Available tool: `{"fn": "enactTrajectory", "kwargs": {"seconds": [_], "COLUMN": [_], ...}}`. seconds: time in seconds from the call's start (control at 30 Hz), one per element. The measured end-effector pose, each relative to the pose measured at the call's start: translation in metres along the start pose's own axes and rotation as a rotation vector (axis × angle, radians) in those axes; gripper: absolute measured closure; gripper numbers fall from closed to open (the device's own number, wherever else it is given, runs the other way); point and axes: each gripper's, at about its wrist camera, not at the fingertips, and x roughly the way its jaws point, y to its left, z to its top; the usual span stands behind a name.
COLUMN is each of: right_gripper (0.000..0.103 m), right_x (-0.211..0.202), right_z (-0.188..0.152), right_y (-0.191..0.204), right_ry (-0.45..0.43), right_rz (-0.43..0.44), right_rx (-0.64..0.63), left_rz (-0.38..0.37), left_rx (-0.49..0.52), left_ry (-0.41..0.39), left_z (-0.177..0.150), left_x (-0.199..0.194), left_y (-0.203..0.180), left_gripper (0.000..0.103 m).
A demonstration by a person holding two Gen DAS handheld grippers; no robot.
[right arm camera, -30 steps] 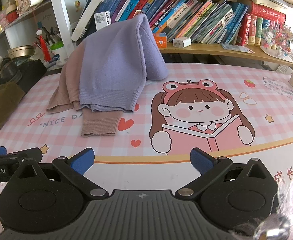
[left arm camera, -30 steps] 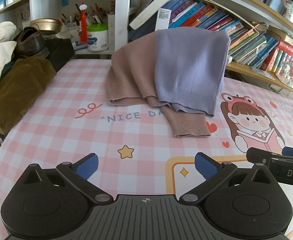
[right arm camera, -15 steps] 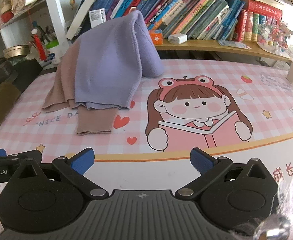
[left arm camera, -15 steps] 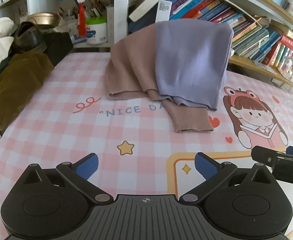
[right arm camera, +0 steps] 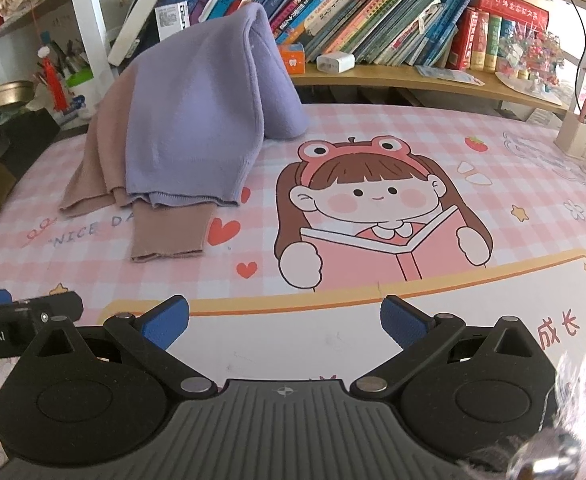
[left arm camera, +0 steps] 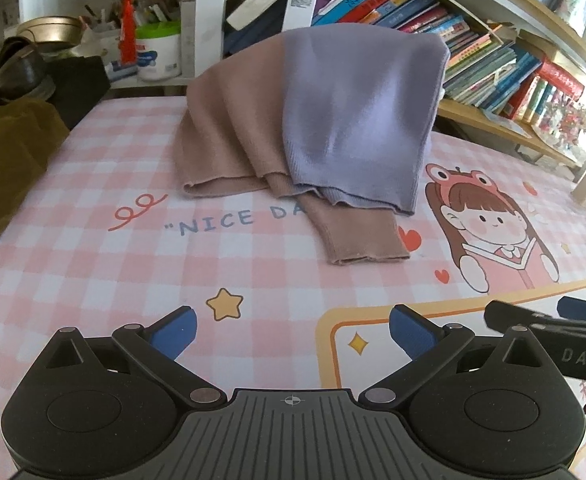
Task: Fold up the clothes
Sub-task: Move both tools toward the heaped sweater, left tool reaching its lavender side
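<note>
Both tongs, left point(left arm camera: 291, 330) and right point(right arm camera: 283, 322), apart and empty, have edged closer over the table point(left arm camera: 93, 256). Sweaters point(left arm camera: 333, 120) draped ahead, unfolded; you're approaching.

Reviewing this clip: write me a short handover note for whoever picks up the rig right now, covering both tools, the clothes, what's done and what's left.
Left tool: open, holding nothing, low over the tablecloth, short of the clothes.
Right tool: open, holding nothing, over the white panel near the table's front edge.
Clothes: a purple sweater lies draped over a brown sweater in a raised heap at the far side of the table by the bookshelf; one brown cuff sticks out flat toward you.
Done: nothing folded yet.
Left: separate the two sweaters, spread each flat, fold both.
</note>
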Motion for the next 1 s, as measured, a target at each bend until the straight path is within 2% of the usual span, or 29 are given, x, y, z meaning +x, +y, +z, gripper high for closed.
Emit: {"fn": "enactTrajectory", "kwargs": {"seconds": [0.23,0.4,0.67,0.83,1.0], "right_gripper": [0.0,0.0,0.0,0.0,0.0], "right_x": [0.003,0.006,0.009,0.013,0.01], "right_z": [0.0,0.003,0.014,0.015,0.014], "right_y": [-0.008,-0.027,-0.088,-0.129,-0.171], "right_ry": [0.027,0.035,0.025,0.032,0.035], "right_rz": [-0.007,0.025,0.104,0.177,0.246], "right_rx": [-0.009,-0.017,-0.026,-0.02,0.046], "left_rz": [0.012,0.073,0.174,0.207,0.23], "left_rx": [0.016,0.01,0.0,0.021,0.058], "left_ry": [0.001,0.012,0.001,-0.027,-0.068], "left_z": [0.001,0.001,-0.002,0.003,0.017], "left_x": [0.004,0.007,0.005,0.012,0.03], "left_y": [-0.01,-0.031,-0.092,-0.124,-0.149], "left_gripper": [0.0,0.0,0.0,0.0,0.0]}}
